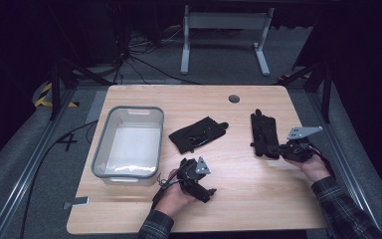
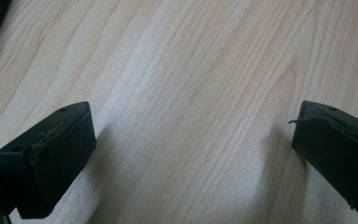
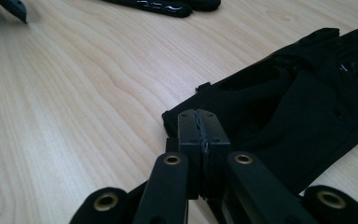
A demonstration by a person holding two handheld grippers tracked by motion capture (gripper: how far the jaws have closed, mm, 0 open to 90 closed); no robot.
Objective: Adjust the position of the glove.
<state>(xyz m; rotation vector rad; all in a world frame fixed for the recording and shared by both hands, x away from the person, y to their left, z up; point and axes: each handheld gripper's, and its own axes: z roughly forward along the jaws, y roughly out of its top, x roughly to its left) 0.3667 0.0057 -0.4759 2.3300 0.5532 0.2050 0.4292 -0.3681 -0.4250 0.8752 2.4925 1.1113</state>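
Observation:
Two black gloves lie on the wooden table (image 1: pixel 238 184). One glove (image 1: pixel 197 133) (image 3: pixel 168 7) lies near the middle. The other glove (image 1: pixel 263 134) (image 3: pixel 298 107) lies lengthwise at the right. My right gripper (image 1: pixel 289 148) (image 3: pixel 199 126) sits at the near corner of that right glove, its jaws pressed together on the cuff edge. My left gripper (image 1: pixel 195 177) (image 2: pixel 193 154) rests in the person's hand near the front, jaws wide apart over bare wood with nothing between them.
A grey-rimmed translucent bin (image 1: pixel 102 144) stands at the table's left side, beside the middle glove. A round cable hole (image 1: pixel 234 98) is at the back edge. A white desk frame (image 1: pixel 224 30) and cables lie on the floor beyond.

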